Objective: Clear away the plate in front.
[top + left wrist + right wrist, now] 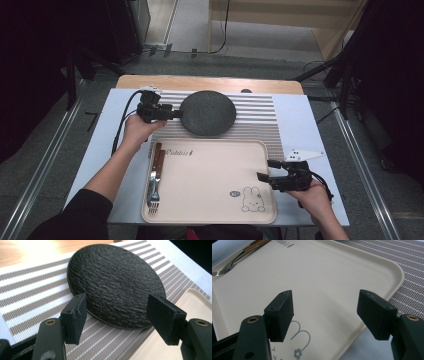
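The black plate lies flat on the striped mat, just beyond the tray; the left gripper sits at its left rim, jaws apart and gripping nothing; the right gripper hovers over the tray's right edge, jaws spread and empty.

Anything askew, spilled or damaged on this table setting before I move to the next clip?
Nothing stands out. The black plate lies flat and whole on the striped mat, the fork lies straight along the left edge of the cream tray, and nothing is spilled. The left gripper is open at the plate's rim.
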Available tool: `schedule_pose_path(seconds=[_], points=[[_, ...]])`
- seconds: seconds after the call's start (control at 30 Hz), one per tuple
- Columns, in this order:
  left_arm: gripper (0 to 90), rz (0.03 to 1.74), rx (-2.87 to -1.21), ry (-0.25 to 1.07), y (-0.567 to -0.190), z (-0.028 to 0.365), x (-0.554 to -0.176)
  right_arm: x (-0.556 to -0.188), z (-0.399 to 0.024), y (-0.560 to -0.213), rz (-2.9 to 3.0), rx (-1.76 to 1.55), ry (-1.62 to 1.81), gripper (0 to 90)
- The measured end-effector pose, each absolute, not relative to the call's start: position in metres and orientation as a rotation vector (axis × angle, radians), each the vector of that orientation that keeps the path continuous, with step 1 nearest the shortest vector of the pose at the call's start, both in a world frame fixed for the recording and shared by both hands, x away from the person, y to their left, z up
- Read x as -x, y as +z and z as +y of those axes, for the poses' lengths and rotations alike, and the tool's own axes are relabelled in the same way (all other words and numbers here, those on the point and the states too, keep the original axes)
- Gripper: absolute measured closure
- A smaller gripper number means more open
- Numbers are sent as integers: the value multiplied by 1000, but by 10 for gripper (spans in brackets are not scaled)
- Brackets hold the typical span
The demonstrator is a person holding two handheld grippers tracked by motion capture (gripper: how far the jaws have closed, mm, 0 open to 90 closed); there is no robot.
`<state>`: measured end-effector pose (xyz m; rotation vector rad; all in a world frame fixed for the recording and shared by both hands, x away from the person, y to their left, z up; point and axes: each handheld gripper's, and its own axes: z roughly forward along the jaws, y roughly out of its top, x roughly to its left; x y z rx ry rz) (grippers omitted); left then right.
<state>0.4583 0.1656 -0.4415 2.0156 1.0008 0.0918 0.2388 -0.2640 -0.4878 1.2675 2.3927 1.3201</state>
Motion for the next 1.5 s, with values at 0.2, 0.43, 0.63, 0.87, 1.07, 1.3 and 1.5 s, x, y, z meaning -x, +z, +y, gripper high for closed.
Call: schedule_pose_path(seconds=[0.2, 0.43, 0.63, 0.87, 1.07, 1.3, 1.5], points=[[322, 997, -2006, 104, -441, 159, -467, -239, -264, -488, 2394, -1267, 1321, 286], [322, 1015, -2003, 123, -443, 151, -481, -239, -264, -488, 2398, -1263, 1323, 286], [322, 1025, -2036, 173, -446, 141, -490, -239, -264, -488, 2399, -1265, 1326, 286], [323, 1075, -2022, 186, -456, 139, -505, -240, -264, -488, 2402, -1260, 1327, 286], [323, 1085, -2042, 228, -463, 132, -517, -240, -264, -488, 2404, -1259, 1330, 286], [324, 1129, -2048, 228, -480, 129, -524, -240, -264, -488, 2408, -1255, 1334, 286], [324, 1157, -2043, 210, -490, 125, -526, -240, -264, -488, 2408, -1249, 1338, 286]])
